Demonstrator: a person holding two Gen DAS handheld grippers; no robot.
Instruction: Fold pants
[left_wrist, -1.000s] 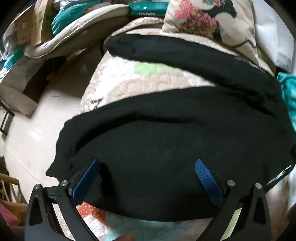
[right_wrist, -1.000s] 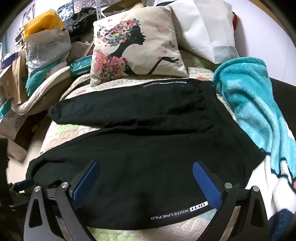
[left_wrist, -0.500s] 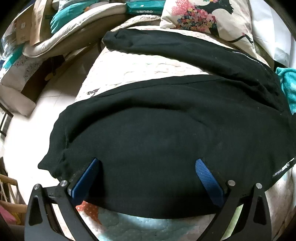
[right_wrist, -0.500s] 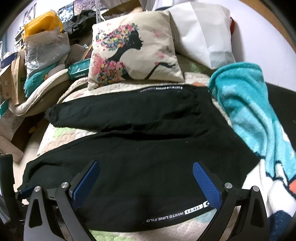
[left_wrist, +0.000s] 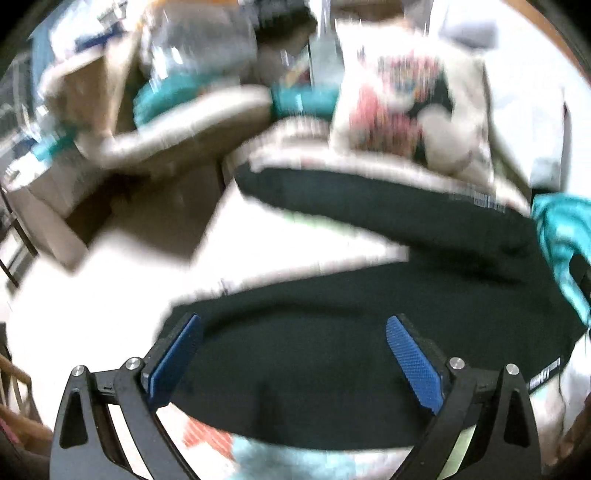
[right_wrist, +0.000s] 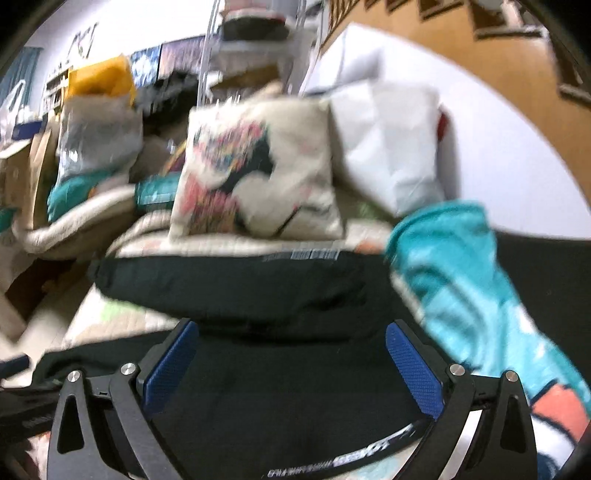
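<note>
Left wrist view: the left gripper (left_wrist: 293, 360) has its blue fingers (left_wrist: 413, 367) spread wide and grips nothing. The black pants (left_wrist: 351, 369) lie flat on the bed (left_wrist: 295, 254), directly under and ahead of the fingers, with the near leg running crosswise from beyond the left finger to past the right one. Its cuff end sits just outside the left finger, near the bed's edge, and beyond that edge the floor drops away. The far leg lies ahead, angled off from the near one, with a wedge of bare quilt between them. The near hem of the leg runs just behind the fingertips. The picture is heavily smeared, so fine detail is lost.

Right wrist view: the right gripper (right_wrist: 291, 360) is equally wide open and empty, hovering over the waist end of the pants (right_wrist: 280, 406); white lettering runs along the near edge below the right finger. A teal blanket (right_wrist: 458, 280) crowds in just outside the right finger, and a printed cushion (right_wrist: 258, 170) stands beyond the far leg.

My judgement: each gripper is nearer its own end of the near leg, and open room for carrying it over lies ahead, toward the far leg.
</note>
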